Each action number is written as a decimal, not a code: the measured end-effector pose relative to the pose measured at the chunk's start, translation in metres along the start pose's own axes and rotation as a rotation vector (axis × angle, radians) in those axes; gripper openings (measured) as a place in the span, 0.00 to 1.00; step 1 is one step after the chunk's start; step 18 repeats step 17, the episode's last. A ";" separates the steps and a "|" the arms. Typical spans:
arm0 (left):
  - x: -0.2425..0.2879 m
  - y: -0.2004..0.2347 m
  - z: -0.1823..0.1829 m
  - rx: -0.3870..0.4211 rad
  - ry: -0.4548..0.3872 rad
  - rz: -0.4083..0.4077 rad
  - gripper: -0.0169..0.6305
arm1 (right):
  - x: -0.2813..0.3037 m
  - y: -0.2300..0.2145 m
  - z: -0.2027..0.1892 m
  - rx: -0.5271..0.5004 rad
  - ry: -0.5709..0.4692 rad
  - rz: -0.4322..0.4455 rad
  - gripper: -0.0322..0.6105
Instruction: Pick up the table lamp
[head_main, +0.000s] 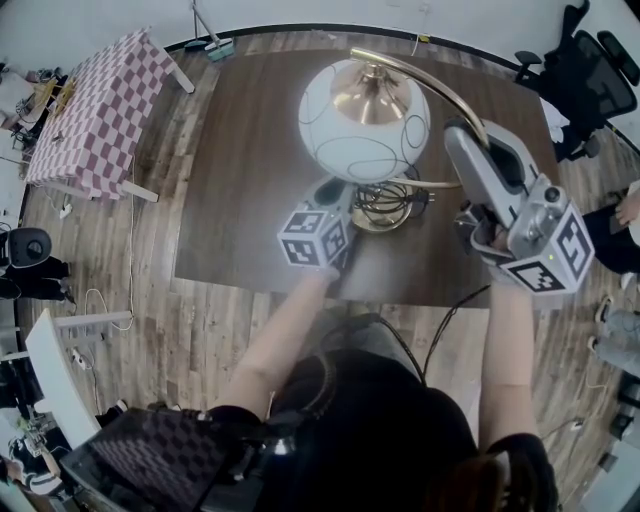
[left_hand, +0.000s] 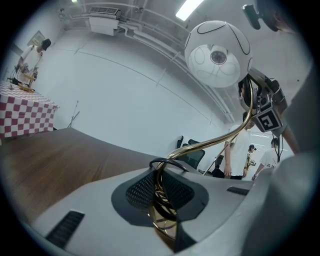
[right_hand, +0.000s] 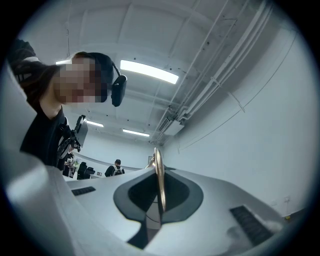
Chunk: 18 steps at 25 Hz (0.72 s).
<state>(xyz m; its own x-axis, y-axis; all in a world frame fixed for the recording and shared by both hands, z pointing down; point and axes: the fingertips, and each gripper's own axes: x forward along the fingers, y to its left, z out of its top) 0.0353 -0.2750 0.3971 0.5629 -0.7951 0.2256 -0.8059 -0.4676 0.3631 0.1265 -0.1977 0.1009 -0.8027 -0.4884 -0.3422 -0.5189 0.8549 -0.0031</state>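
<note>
Both of the person's forearms reach forward over the near edge of a dark wooden table (head_main: 240, 150), each hand carrying a gripper to the table lamp (head_main: 365, 120). The left arm angles in from the lower centre. Its left gripper (head_main: 342, 196) lies roughly level and has its jaws clamped on the brass stem just above the lamp's base (head_main: 380, 215), where a black cord (head_main: 392, 196) is coiled. The right arm runs straight up the head view's right side, the hand wrapped round the handle. Its right gripper (head_main: 463, 130) tilts upward, and its jaws are closed on the thin curved brass arm (head_main: 425, 75) that arches over the white globe shade. The lamp sits over the middle of the table, toward the near edge; whether its base rests on the wood cannot be told. A table under a checked cloth (head_main: 100, 110) stands beyond the far left corner.
</note>
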 end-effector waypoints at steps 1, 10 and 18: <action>-0.001 0.000 0.000 0.000 0.001 0.000 0.09 | 0.001 0.000 0.000 -0.001 0.001 0.001 0.05; -0.004 -0.001 0.004 0.002 -0.005 0.002 0.09 | 0.002 0.004 0.005 -0.010 -0.001 0.006 0.05; -0.006 -0.003 0.007 0.005 -0.012 0.001 0.09 | 0.000 0.007 0.006 -0.008 -0.001 0.009 0.05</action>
